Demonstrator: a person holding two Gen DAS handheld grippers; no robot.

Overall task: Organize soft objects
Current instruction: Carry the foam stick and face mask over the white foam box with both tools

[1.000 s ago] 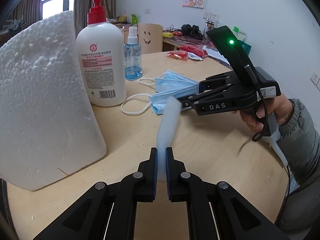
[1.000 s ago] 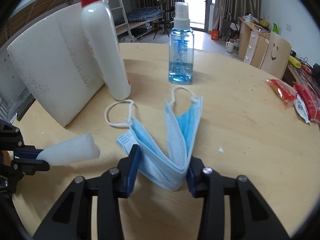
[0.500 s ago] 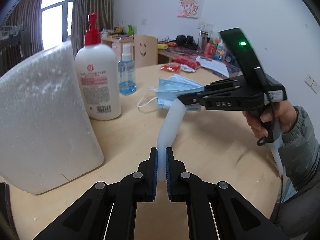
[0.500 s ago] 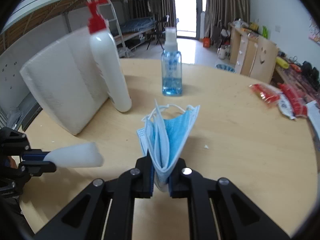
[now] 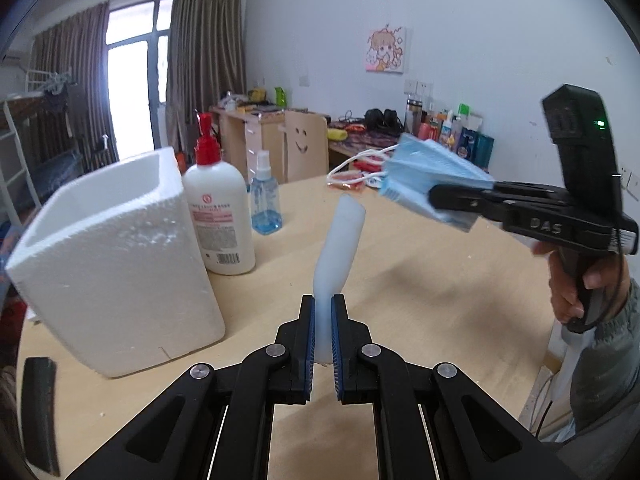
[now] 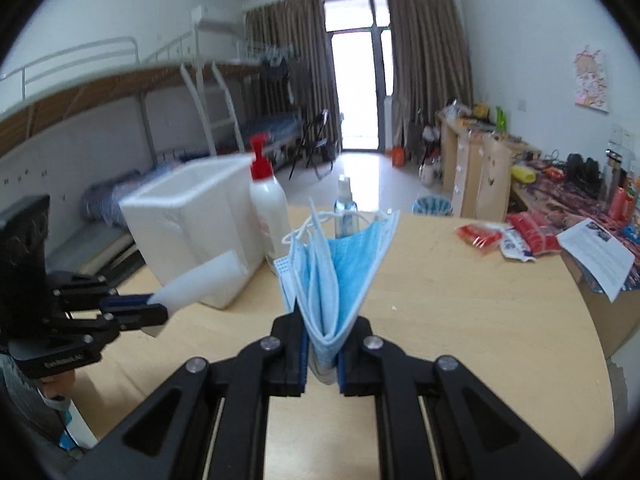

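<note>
My left gripper (image 5: pixel 322 320) is shut on a white foam strip (image 5: pixel 340 240) and holds it up above the table; it also shows in the right wrist view (image 6: pixel 200 284). My right gripper (image 6: pixel 323 344) is shut on a bunch of blue face masks (image 6: pixel 340 264), lifted off the table; the masks also show in the left wrist view (image 5: pixel 428 176), high at the right. An open white foam box (image 5: pixel 108 248) stands at the left, also seen in the right wrist view (image 6: pixel 188 232).
A white pump bottle with a red top (image 5: pixel 220 208) and a blue spray bottle (image 5: pixel 265 200) stand beside the box on the round wooden table (image 5: pixel 420 280). Red snack packets (image 6: pixel 504 236) and a paper lie at the table's far right edge.
My right gripper closed on the masks and lifted them off the table. Both grippers have risen, and the foam strip has come up with the left one.
</note>
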